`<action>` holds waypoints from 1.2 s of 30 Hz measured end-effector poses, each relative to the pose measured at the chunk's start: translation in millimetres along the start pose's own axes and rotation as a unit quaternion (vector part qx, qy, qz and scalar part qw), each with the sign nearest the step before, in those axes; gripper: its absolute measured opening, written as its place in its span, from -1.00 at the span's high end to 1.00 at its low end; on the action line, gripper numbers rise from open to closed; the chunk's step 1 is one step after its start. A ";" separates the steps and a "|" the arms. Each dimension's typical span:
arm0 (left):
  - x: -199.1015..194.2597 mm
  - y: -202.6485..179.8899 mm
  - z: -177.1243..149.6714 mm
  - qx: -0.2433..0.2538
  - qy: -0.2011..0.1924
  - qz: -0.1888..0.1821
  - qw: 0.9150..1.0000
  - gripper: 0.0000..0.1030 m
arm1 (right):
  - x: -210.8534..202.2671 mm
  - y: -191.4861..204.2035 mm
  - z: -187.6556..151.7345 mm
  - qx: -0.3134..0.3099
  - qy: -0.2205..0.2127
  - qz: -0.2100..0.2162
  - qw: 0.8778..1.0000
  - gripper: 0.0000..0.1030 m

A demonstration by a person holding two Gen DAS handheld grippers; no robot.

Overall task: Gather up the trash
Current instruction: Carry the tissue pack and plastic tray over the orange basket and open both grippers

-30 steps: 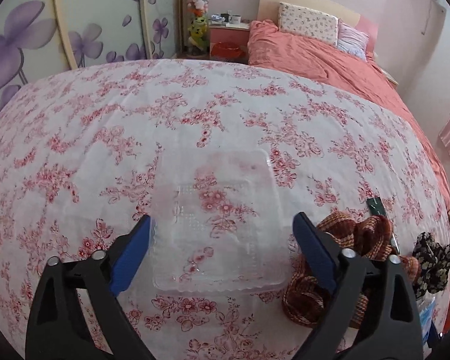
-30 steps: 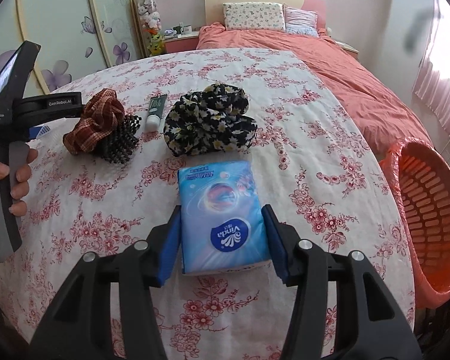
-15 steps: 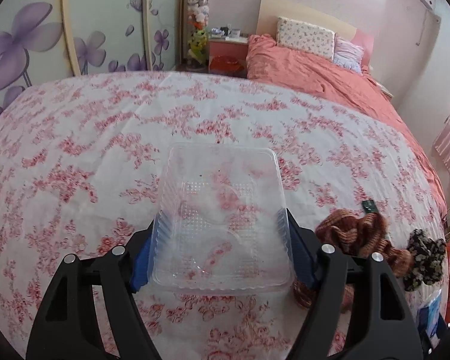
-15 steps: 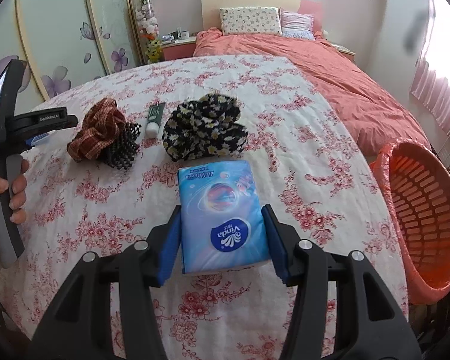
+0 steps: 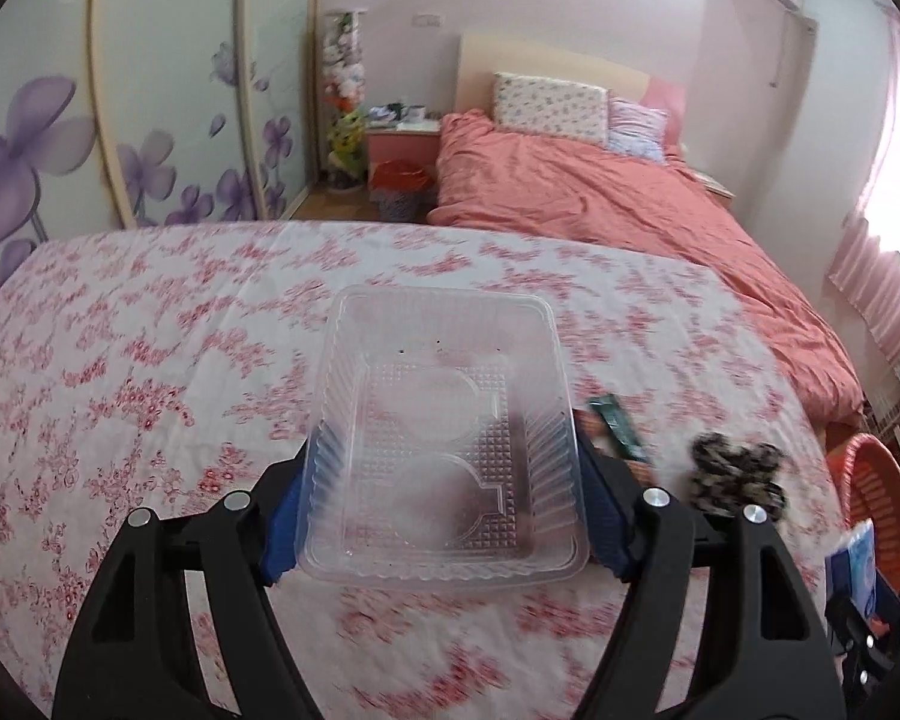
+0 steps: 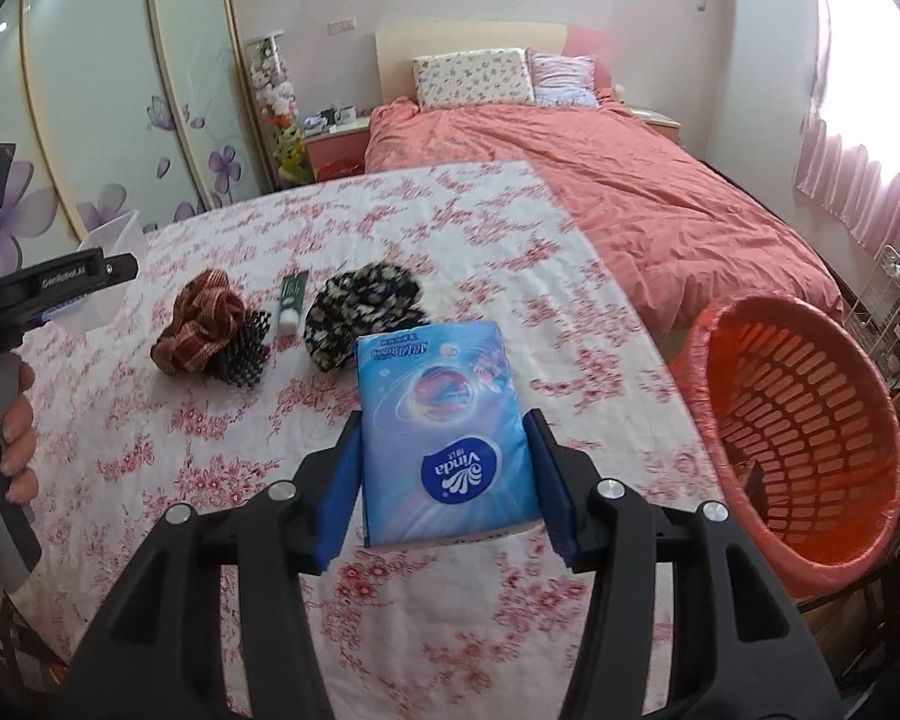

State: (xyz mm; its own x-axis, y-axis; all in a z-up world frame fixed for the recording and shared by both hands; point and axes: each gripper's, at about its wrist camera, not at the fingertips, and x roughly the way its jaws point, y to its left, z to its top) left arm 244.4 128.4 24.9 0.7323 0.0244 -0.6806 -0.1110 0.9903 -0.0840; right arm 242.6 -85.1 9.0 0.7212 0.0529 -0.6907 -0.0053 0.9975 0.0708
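Note:
My left gripper [image 5: 444, 516] is shut on a clear plastic tray [image 5: 444, 438], and holds it above the flowered tablecloth [image 5: 120, 360]. The blue pads press on the tray's two long sides. A blue tissue pack [image 6: 444, 426] is clamped in my right gripper [image 6: 447, 486] and hangs clear of the table. An orange basket [image 6: 804, 426] with a red liner stands just beyond the table's right edge, to the right of the pack. The left gripper [image 6: 60, 288] with its tray shows at the left edge of the right wrist view, in a person's hand [image 6: 15, 438].
On the cloth lie a brown checked scrunchie [image 6: 201, 324], a black mesh piece [image 6: 249, 354], a small green tube [image 6: 291, 300] and a dark flowered scrunchie [image 6: 360, 306]. Behind the table is a bed with a salmon cover [image 6: 600, 180]. Flowered wardrobe doors [image 5: 60, 120] line the left wall.
The left gripper closed on the clear tray and lifted it off the cloth. The right gripper rose with the tissue pack, and the orange basket came further into view.

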 end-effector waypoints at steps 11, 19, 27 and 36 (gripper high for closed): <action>-35.0 -64.5 -12.4 0.052 -0.018 -0.056 0.997 -0.43 | -35.1 -45.9 0.9 0.040 -0.035 -0.024 0.998 0.00; -48.9 -111.7 -24.3 0.083 -0.020 -0.100 0.991 -0.43 | -52.9 -81.2 -2.5 0.069 -0.052 -0.041 0.995 0.00; -56.8 -154.2 -38.7 0.111 -0.016 -0.135 0.984 -0.43 | -64.7 -117.3 -6.2 0.099 -0.068 -0.056 0.991 0.00; -66.3 -205.1 -55.0 0.145 -0.015 -0.180 0.973 -0.43 | -72.0 -157.6 -11.6 0.132 -0.082 -0.073 0.985 0.00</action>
State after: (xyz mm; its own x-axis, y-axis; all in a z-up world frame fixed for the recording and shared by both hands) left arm 181.8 -83.9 47.2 0.7081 -0.3318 -0.6233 0.3479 0.9321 -0.1010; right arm 183.4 -245.6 39.3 0.8036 -0.1193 -0.5831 0.2704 0.9460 0.1790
